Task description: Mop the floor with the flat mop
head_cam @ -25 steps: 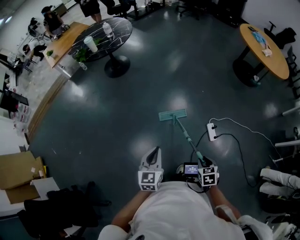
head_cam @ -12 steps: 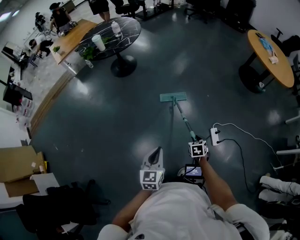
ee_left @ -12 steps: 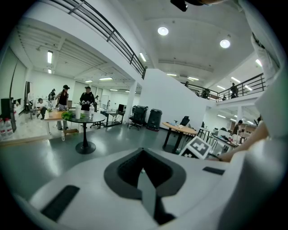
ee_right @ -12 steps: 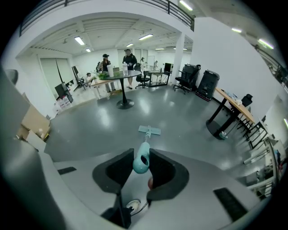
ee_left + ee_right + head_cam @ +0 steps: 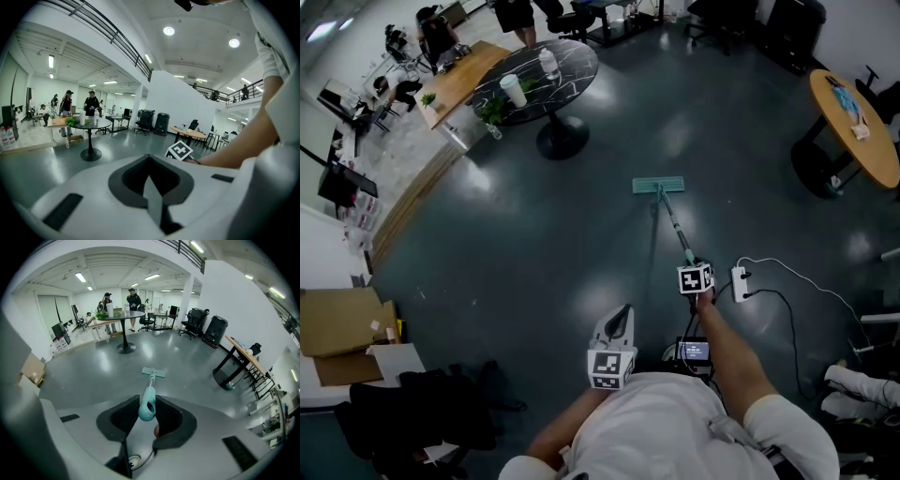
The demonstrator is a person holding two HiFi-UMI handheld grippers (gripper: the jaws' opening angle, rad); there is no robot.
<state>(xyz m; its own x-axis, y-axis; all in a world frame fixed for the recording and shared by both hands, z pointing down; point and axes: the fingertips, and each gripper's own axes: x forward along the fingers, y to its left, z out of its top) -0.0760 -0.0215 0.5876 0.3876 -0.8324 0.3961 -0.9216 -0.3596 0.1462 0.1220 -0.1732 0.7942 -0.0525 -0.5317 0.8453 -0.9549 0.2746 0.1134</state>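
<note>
The flat mop has a teal head (image 5: 658,185) lying flat on the dark floor and a thin handle (image 5: 673,223) slanting back to me. My right gripper (image 5: 695,278) is shut on the handle's teal end grip (image 5: 147,406), which sits between its dark jaws; the mop head (image 5: 153,372) shows ahead on the floor. My left gripper (image 5: 615,330) hangs near my body, left of the mop, jaws closed together with nothing in them (image 5: 151,193).
A round black marble table (image 5: 539,75) with cups and a plant stands far left ahead. A round wooden table (image 5: 861,122) is at the right. A white power strip (image 5: 739,283) with cables lies beside my right hand. Cardboard boxes (image 5: 337,333) sit left.
The right gripper has pushed forward with the handle, and the mop head has slid farther away across the floor. The left gripper stays near my body.
</note>
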